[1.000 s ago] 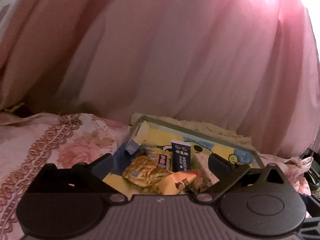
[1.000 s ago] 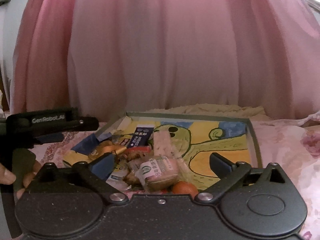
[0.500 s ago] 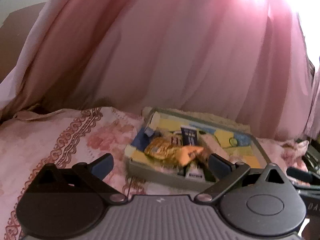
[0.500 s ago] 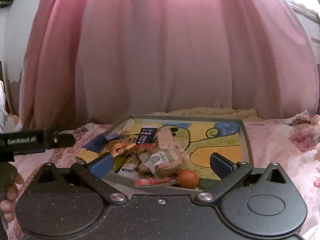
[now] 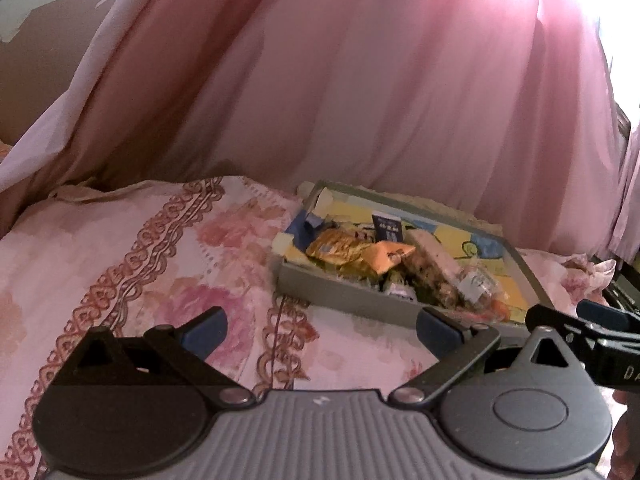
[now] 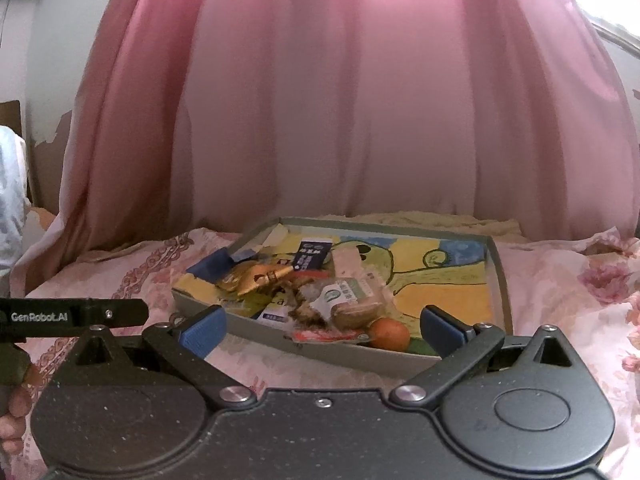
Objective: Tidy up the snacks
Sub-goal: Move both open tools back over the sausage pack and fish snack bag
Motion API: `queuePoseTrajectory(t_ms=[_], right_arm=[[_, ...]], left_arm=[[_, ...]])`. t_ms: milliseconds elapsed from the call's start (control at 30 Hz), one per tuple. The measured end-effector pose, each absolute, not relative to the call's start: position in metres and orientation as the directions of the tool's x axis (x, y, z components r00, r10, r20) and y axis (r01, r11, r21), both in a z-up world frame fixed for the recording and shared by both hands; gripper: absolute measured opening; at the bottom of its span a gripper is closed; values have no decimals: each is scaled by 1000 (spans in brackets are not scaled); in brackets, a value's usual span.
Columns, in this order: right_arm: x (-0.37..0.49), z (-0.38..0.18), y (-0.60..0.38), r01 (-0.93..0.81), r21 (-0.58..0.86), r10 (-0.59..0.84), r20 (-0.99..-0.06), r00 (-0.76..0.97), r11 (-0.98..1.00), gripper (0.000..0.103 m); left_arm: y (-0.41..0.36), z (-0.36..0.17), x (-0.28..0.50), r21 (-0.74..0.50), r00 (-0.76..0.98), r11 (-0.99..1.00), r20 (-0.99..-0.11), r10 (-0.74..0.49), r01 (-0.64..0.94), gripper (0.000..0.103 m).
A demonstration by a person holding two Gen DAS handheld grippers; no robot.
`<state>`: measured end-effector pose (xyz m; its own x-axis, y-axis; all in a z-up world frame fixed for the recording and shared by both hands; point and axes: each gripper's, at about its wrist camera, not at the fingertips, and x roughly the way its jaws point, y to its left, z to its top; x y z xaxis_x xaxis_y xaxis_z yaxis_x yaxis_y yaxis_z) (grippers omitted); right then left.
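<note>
A shallow grey-green tray point(image 6: 500, 276) point(image 5: 344, 292) with a yellow and blue cartoon lining sits on a floral bedspread. Snacks are piled in its near left part: a gold foil packet point(image 5: 336, 246) point(image 6: 244, 276), an orange packet point(image 5: 386, 256), a dark blue box point(image 6: 310, 256) point(image 5: 387, 229), a clear-wrapped cake point(image 6: 352, 304) and a small orange fruit point(image 6: 390, 334). My left gripper point(image 5: 320, 330) is open over the bedspread, short of the tray's near left wall. My right gripper point(image 6: 322, 326) is open in front of the tray's near wall. Neither holds anything.
The pink floral bedspread point(image 5: 140, 280) stretches left of the tray. Pink curtains point(image 6: 340, 100) hang close behind it. The other gripper's black body point(image 6: 60, 316) and a hand point(image 6: 12, 412) show at the left edge of the right wrist view.
Both grippers have pulled back and away from the tray, which now looks smaller and farther. The left one has also shifted left over the bedspread. Both stayed open.
</note>
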<state>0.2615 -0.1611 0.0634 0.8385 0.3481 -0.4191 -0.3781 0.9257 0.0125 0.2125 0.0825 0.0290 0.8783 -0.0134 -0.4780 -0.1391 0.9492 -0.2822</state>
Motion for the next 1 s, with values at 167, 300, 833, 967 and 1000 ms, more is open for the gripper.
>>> queuePoseTrajectory(t_ms=[167,300,833,967,1000], right_arm=[[251,62,-159,-397,16,366,-423,829,918,102],[241,58,-160,-415,23,384,-430,817,909,102],[176,49,-181,-482,47,448,-458,768,875,102],[160,49,-187,-498,48,462,-459,759,866,102],[156,48,-189,-501,52,466,-461,755,864,102]], left_arm=[[79,25,199,-260,866,954,-499,0,-149,102],[72,22,188,-246,852,954,-524,15,-169,102],[50,35,124,-188,820,947,-561,115,-261,102],[41,38,111,-162,821,948,-553,142,-273,102],[39,38,108,-161,822,948,-552,144,-274,102]])
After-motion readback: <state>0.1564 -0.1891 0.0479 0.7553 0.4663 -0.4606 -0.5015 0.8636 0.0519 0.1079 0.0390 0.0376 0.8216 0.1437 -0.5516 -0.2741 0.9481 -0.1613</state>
